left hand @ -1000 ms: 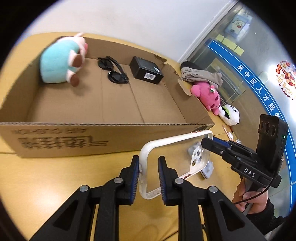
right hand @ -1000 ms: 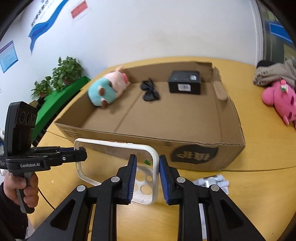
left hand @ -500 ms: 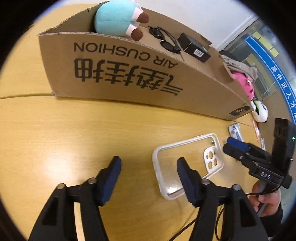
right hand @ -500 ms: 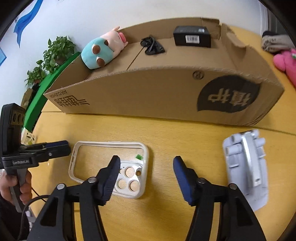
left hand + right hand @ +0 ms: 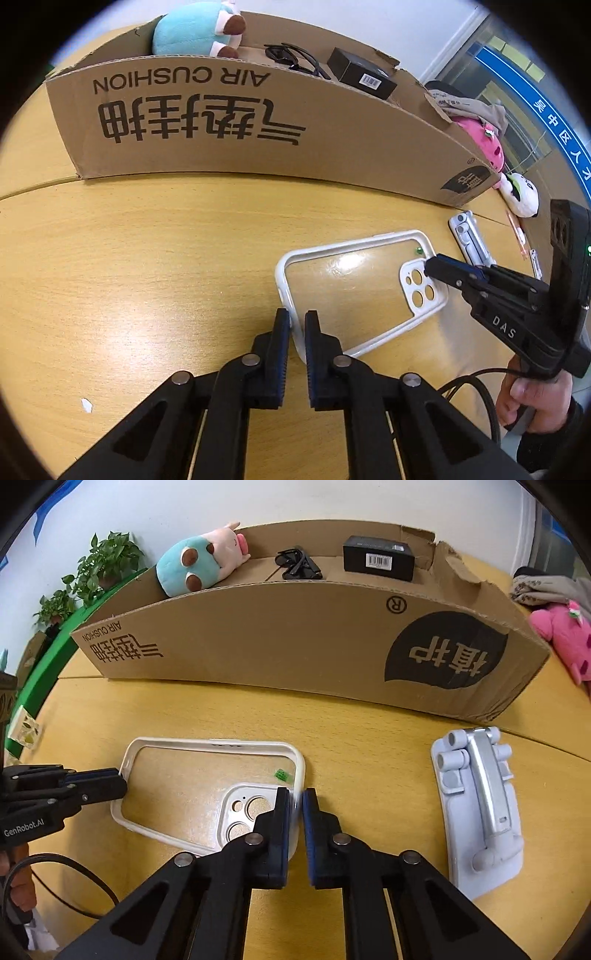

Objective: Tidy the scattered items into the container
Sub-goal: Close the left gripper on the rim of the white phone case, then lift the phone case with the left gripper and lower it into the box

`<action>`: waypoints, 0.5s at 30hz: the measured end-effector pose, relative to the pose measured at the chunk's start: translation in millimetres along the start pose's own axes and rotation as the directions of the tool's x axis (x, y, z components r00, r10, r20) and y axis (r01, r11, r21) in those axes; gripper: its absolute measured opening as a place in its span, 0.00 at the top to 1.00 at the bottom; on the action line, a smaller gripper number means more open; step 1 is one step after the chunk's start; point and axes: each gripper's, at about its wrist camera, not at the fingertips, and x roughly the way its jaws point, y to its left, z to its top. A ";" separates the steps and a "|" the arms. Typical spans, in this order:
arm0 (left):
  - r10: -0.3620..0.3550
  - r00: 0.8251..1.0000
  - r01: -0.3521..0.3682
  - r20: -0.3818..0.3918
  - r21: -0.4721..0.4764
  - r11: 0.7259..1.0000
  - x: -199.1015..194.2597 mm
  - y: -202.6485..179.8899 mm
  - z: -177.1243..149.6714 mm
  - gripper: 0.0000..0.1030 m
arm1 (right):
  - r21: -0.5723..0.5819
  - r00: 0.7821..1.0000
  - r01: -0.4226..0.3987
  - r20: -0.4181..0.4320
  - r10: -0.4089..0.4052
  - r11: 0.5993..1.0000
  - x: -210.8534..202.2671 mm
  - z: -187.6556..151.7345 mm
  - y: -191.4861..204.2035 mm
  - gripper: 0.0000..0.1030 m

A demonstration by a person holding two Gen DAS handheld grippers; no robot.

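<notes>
The phone case (image 5: 354,291) lay flat on the surface (image 5: 147,280) in front of the cardboard box (image 5: 258,125), clear-backed with a white rim, its camera cut-out at the end toward the right. Both grippers were on it at once: the left gripper (image 5: 295,325) had its jaws closed on the rim at the plain end, and the right gripper (image 5: 298,805) had its jaws closed on the rim at the corner by the camera cut-out. In the left wrist view the right gripper's tip sat against that same corner.

This looked like the pick-up step for the case — grasped at both ends but not yet visibly raised off the surface. The next move would seem to call for lifting both ends together, keeping the case level so the thin rim does not twist out of either pinch, then carrying it up over the box's near wall and lowering it onto bare cardboard inside.

That near wall stood directly between the case and the inside of the box, and it looked tall from here, so the lift would need to clear its edge. Inside the box, against the far wall, were a blue and pink plush toy (image 5: 199,566), dark sunglasses (image 5: 297,563) and a black box (image 5: 378,557). Right of the case on the surface lay a folded phone stand (image 5: 480,805) — near, but not touching. Beyond the box's right end sat a pink plush toy (image 5: 565,638), a small panda toy (image 5: 521,194) and a bundle of grey cloth (image 5: 546,587), presumably waiting their turn.
</notes>
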 end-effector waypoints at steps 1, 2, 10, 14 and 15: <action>-0.008 1.000 0.008 0.004 -0.002 1.000 -2.7 1.7 -1.2 0.94 | 0.008 1.000 -0.006 0.007 0.006 1.000 -2.2 -0.2 0.1 0.93; -0.020 1.000 0.020 0.014 0.001 1.000 -7.8 2.8 -1.8 0.94 | 0.018 1.000 -0.012 0.018 0.012 1.000 -5.9 -0.2 -1.1 0.93; -0.046 0.971 0.020 0.234 0.111 0.994 -95.9 -22.4 39.0 0.94 | 0.018 0.977 -0.004 0.213 0.000 1.000 -79.7 31.5 3.8 0.93; -0.044 0.923 -0.032 0.383 0.189 0.981 -154.3 -43.1 67.0 0.94 | 0.011 0.937 -0.002 0.349 -0.002 1.000 -127.3 59.7 14.5 0.93; -0.046 0.907 -0.044 0.418 0.203 0.978 -167.5 -47.0 73.4 0.94 | 0.006 0.923 0.007 0.386 -0.008 1.000 -139.8 66.6 20.0 0.93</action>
